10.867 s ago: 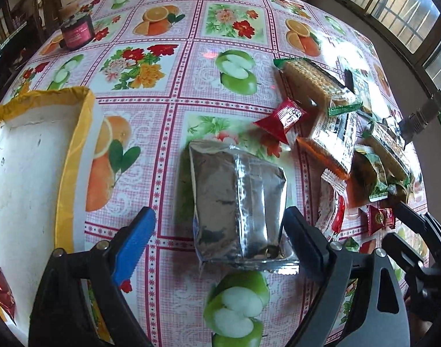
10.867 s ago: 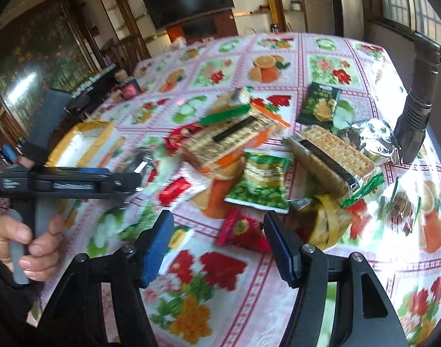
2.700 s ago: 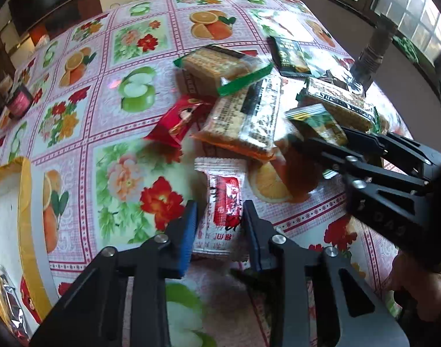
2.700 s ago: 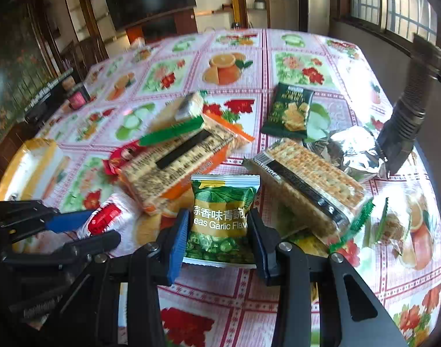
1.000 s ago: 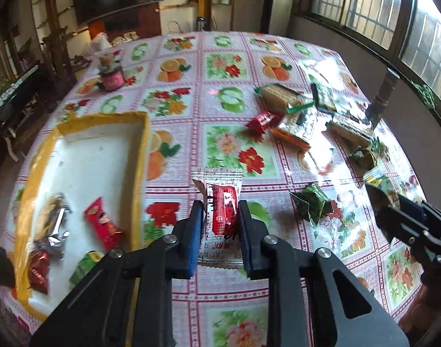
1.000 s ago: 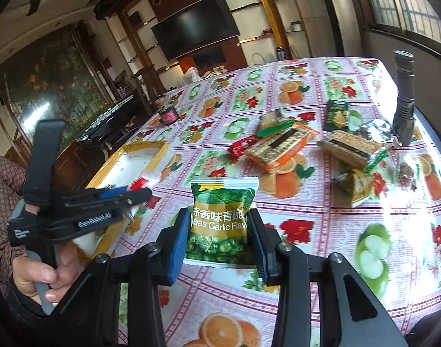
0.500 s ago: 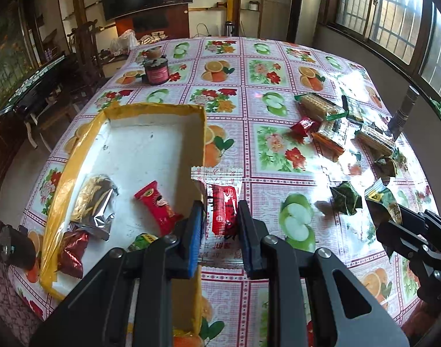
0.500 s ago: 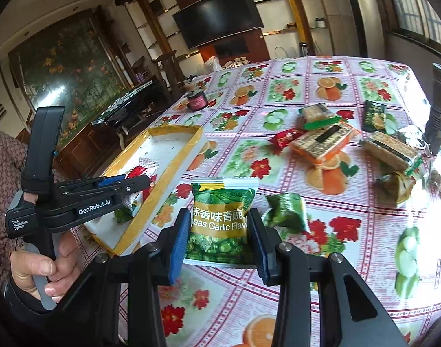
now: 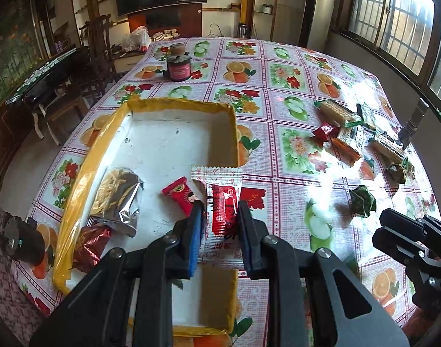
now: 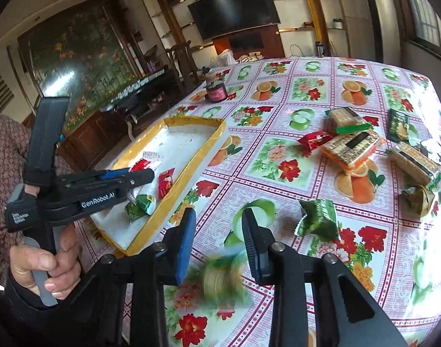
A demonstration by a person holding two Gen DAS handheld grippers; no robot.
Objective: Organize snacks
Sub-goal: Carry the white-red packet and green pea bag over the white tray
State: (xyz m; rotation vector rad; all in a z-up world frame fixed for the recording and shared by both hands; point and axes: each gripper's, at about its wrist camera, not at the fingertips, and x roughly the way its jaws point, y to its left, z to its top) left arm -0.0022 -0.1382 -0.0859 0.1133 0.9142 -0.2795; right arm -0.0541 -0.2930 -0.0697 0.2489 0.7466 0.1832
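My left gripper is shut on a white-and-red snack sachet and holds it above the right wall of the yellow-rimmed white tray. The tray holds a silver noodle pack, a red packet and a dark red packet. My right gripper is open. A green pea snack bag is a blur below its jaws, over the tablecloth beside the tray. The left gripper also shows in the right wrist view.
A pile of cracker packs and snack bags lies at the table's right side; it also shows in the right wrist view. A crumpled green packet lies near my right gripper. A dark jar stands at the far end. A torch stands at the right edge.
My right gripper has opened and the green pea bag has left its jaws and is dropping. My left gripper has moved with the sachet further over the tray.
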